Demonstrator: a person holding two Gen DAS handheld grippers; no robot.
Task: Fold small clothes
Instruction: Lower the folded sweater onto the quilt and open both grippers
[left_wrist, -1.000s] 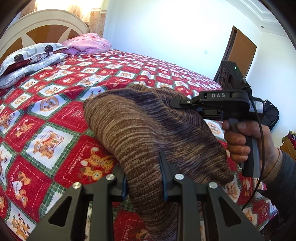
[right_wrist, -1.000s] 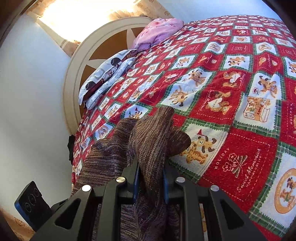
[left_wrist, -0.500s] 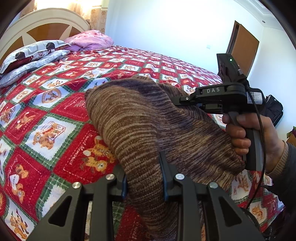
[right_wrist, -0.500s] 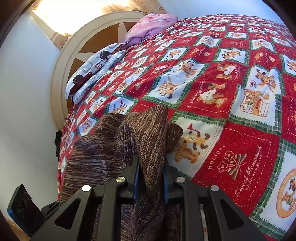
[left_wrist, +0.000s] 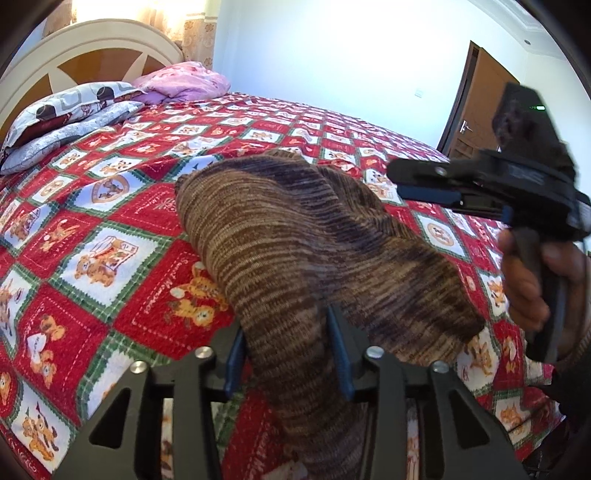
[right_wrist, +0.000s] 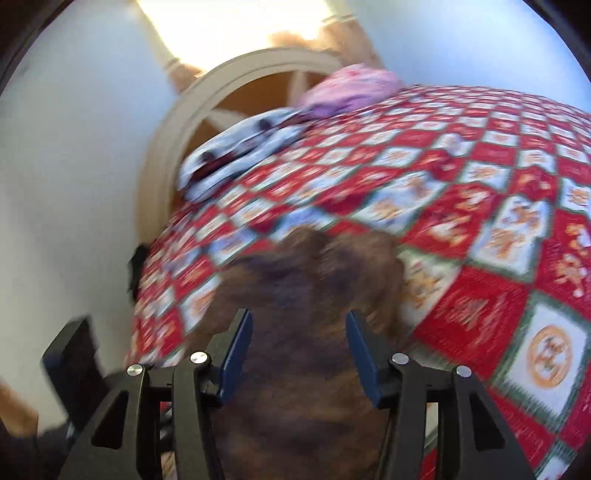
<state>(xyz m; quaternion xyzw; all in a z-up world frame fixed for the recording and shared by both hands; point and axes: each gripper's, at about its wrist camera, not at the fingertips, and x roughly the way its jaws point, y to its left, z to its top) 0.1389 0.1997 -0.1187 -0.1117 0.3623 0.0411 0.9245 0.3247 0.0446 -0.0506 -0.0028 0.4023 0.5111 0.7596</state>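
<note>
Far to the left of my left gripper (left_wrist: 286, 347), up against the rounded headboard (left_wrist: 55, 55), lie two grey patterned pillows (left_wrist: 70, 110) with a crumpled pink cloth (left_wrist: 184, 79) just beside them, all of it well apart from my fingers. The red Christmas quilt (left_wrist: 92, 229) spreads under and around everything I reach over. Directly ahead of my left gripper the brown striped knit garment (left_wrist: 295, 229) lies heaped on the quilt, its near end running back between my two blue pads (left_wrist: 338, 354); my left jaws are opening, the left pad stands clear of the knit, and the right pad is still against its side without squeezing it. Further right and a little ahead of that gripper hovers my right gripper (left_wrist: 417, 184), seen side-on just past the far right edge of the garment with its fingers apart from the cloth, my right hand (left_wrist: 524, 280) wrapped round its handle. Behind it, well away, is a brown door (left_wrist: 476, 107) in the pale wall. From my right gripper (right_wrist: 299, 350) the picture is smeared by motion, but the brown garment (right_wrist: 306, 295) shows as a dark mound straight ahead and beneath me, and my right jaws are opening too, both pads spread wide of the knit with clear gaps either side, gripping nothing
</note>
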